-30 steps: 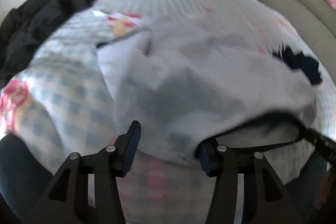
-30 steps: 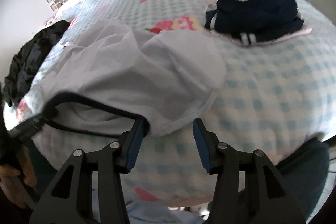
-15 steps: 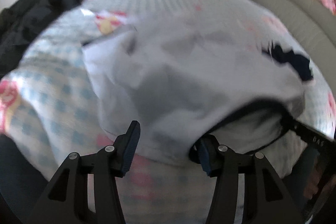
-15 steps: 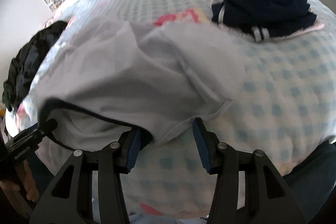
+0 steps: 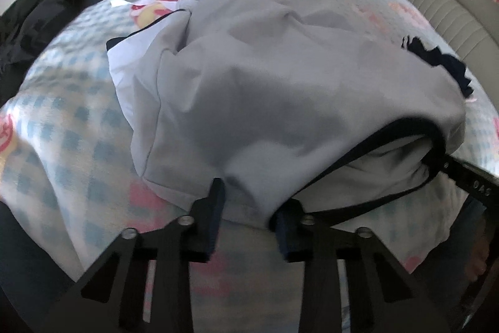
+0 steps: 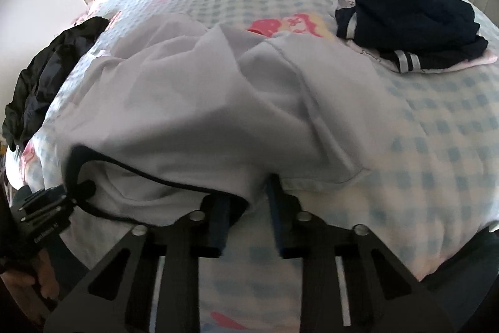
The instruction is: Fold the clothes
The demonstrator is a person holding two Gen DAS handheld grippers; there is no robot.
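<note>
Shirt [image 5: 280,89] nearer, bunched between both tongs [image 5: 249,208].

The white shirt [image 6: 218,102] is being held at its dark-trimmed edge between the right gripper [image 6: 246,208] fingers, over the checked bedspread [image 6: 436,152].

The left tongs [image 5: 248,209] are matte black angular arms with cut-out slots, each carrying two round silver screws and ending in a dark blue pad. The right tongs [image 6: 248,208] match them: black frame, silver screws, blue pads [image 6: 220,223]. Left of the right tongs, bare fingers [image 6: 46,283] show under a black block printed with small white lettering.
</note>
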